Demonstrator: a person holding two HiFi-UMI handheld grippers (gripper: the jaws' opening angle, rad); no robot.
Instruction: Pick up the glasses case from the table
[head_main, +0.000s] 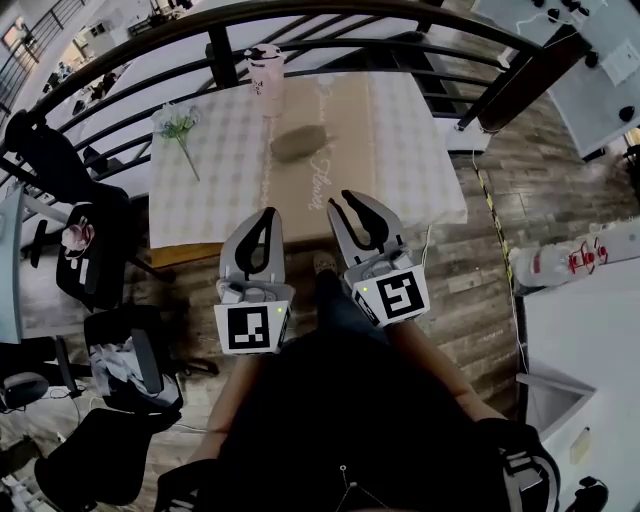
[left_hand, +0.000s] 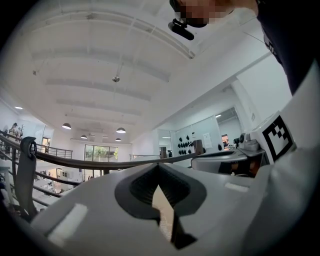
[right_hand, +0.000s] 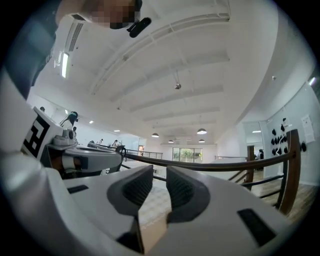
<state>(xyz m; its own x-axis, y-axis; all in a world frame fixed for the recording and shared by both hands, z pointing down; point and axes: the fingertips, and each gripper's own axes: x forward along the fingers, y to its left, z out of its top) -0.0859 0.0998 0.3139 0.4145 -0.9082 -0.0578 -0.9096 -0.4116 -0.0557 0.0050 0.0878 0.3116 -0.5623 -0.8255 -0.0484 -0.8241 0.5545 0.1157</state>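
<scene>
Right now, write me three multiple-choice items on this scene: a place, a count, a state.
1. The glasses case lies on: A the brown runner; B the floor; C a chair.
2. Tools in the head view: A one; B two; C three.
3. The right tool has jaws: A clamped on the case; B slightly apart, empty; C hidden.
Answers: A, the case rests on the runner; B, the left tool and right tool both show; B, a narrow empty gap shows.
</scene>
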